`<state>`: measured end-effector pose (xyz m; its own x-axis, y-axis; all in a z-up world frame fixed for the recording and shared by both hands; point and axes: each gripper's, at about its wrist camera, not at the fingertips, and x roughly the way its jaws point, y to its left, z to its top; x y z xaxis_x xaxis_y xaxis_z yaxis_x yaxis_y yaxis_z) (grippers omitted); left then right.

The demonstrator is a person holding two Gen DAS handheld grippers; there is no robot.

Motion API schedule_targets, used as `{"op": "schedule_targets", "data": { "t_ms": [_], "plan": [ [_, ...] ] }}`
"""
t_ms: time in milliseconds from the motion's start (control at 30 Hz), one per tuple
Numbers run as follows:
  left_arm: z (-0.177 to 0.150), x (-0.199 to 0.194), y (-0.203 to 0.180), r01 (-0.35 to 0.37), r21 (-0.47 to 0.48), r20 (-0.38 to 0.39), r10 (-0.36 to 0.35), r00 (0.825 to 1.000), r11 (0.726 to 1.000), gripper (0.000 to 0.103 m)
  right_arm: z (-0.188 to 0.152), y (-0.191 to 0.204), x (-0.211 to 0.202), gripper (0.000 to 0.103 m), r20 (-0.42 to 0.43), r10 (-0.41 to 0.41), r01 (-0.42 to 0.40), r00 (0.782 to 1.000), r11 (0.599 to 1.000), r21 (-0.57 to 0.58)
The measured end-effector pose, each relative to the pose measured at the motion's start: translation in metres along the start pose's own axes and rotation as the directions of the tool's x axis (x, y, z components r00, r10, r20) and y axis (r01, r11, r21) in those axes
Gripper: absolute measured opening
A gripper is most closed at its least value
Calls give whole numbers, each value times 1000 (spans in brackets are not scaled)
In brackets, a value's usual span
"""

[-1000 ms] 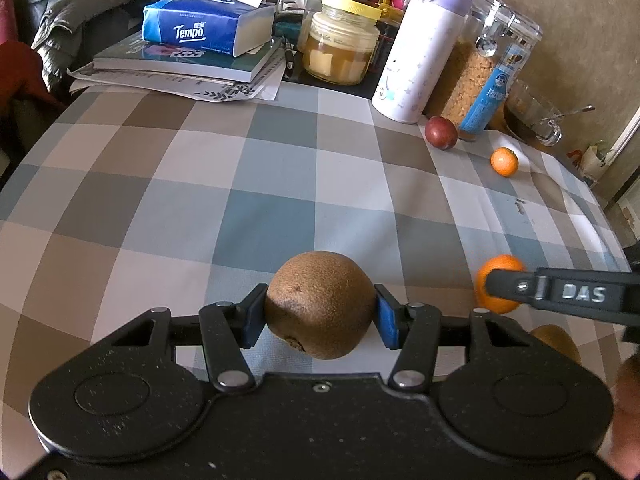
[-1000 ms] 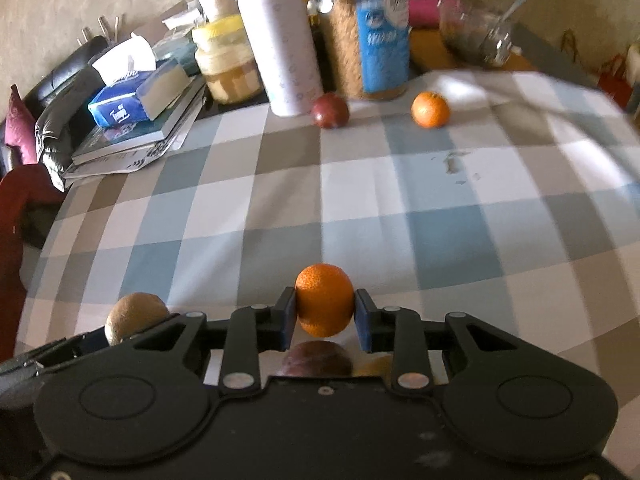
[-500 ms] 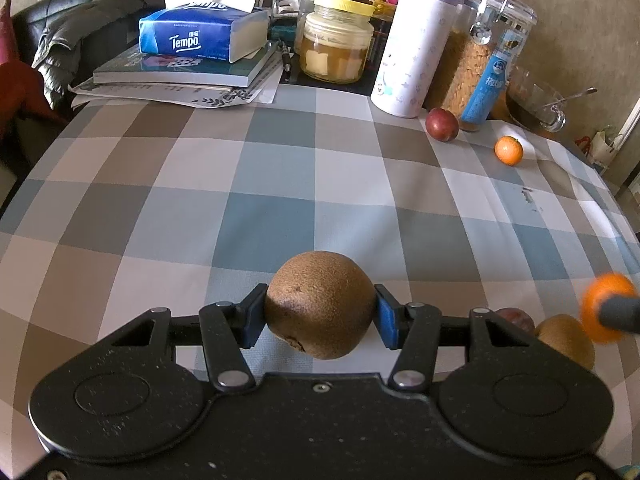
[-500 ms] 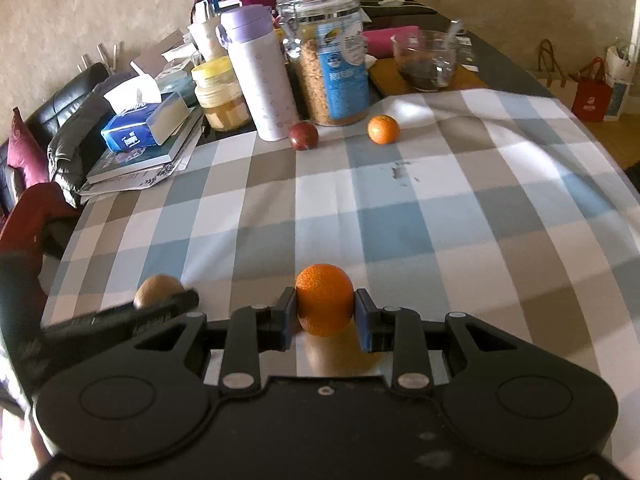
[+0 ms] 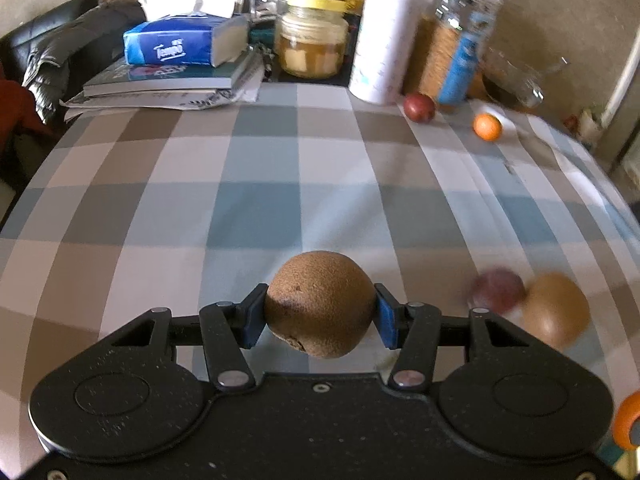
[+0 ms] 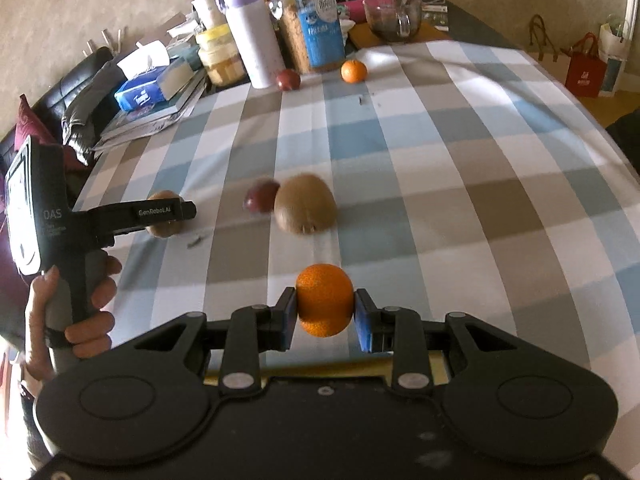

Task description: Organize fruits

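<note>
Your left gripper (image 5: 320,322) has its jaws closed on a kiwi (image 5: 320,304), which sits squarely between the blue pads and bulges forward of them above the checked cloth of the bench (image 5: 256,216). The kiwi's long axis appears to run forward and up, away from the camera, with one blunt end low toward the gripper body. In the right wrist view the same kiwi is largely hidden behind the left gripper's finger (image 6: 160,212), so only its edges show, and your hand (image 6: 72,308) grips the handle.

Your right gripper (image 6: 325,312) has its jaws closed on a mandarin (image 6: 325,306), centred between the pads and clear of the cloth. It is near round, so no long axis can be told.

Ahead of the held mandarin, a second kiwi (image 6: 305,209) lies on the cloth touching a dark red fruit (image 6: 261,196) on its left; both are blurred. This kiwi's long axis runs from near left to far right.

Far beyond the held mandarin, another red fruit (image 6: 289,79) and a small mandarin (image 6: 353,70) rest apart, near the white flask (image 6: 252,36) and cereal jar (image 6: 312,20).
</note>
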<state>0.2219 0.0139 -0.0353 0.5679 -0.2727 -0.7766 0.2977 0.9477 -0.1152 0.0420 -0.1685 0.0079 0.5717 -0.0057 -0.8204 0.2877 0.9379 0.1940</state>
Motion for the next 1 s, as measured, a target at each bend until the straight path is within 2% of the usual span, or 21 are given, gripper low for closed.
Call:
{"op": "schedule_targets", "data": {
  "t_ms": [200,400,533,767,867,1000],
  "plan": [
    [-19,-16,-17,-35,69,-42,38,998,997,59,-17,-11,-6,31,3,36,-36,999,999,5],
    [-27,-26,-28,-37,58,-114,43,992,998,59,-24,-20,-16,31,31,62,-62,998,998,7],
    [-29,-45,-38,-77,69,-86,83,993,995,58,-30,-27,-27,31,91,69,-68,993,998,-16],
    [-34,-92,-59,-89,91,-34,92,995,992,59,-37,-42,-44,31,119,125,-123,985,992,-24],
    [-41,-111,-70,-68,99,-36,72,997,993,59,-42,-48,-53,31,131,136,-134,982,991,-24],
    [-55,-131,-85,2,98,-76,6,997,995,58,-51,-54,-66,31,139,152,-149,979,988,-34]
  ]
}}
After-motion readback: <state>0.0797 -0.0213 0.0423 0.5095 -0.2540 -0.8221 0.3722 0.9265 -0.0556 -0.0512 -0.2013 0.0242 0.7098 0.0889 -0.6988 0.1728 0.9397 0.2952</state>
